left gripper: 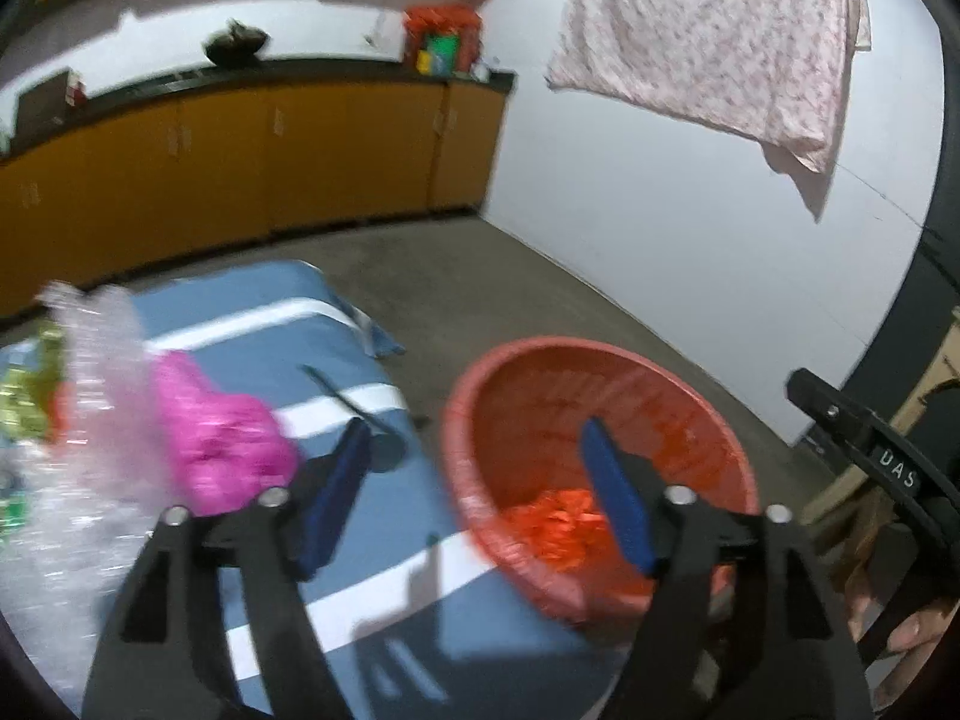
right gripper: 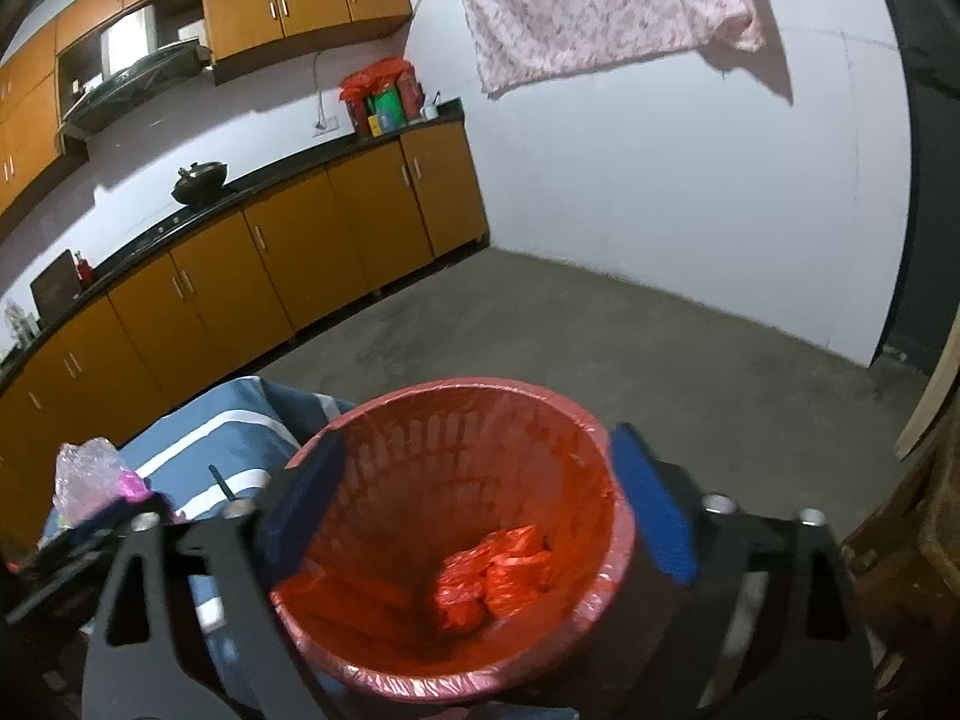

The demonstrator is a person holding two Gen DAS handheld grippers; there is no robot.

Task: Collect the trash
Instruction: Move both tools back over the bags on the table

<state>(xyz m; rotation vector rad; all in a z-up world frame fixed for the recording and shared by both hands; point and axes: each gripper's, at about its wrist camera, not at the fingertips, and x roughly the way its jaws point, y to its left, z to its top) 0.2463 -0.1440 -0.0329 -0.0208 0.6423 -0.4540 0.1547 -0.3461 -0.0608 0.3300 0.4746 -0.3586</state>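
Left tool [left gripper: 480, 492] wide open and empty, above the blue white-striped cloth [left gripper: 384, 552] and the round red plastic-lined basket [left gripper: 600, 360]. Right tool [right gripper: 480, 510] wide open, empty, straddling that basket [right gripper: 480, 396]. Crumpled red wrapper [right gripper: 492, 576] lies inside it. Crumpled pink wrapper [left gripper: 222, 444] and clear bubble plastic [left gripper: 96, 372] lie on the cloth.
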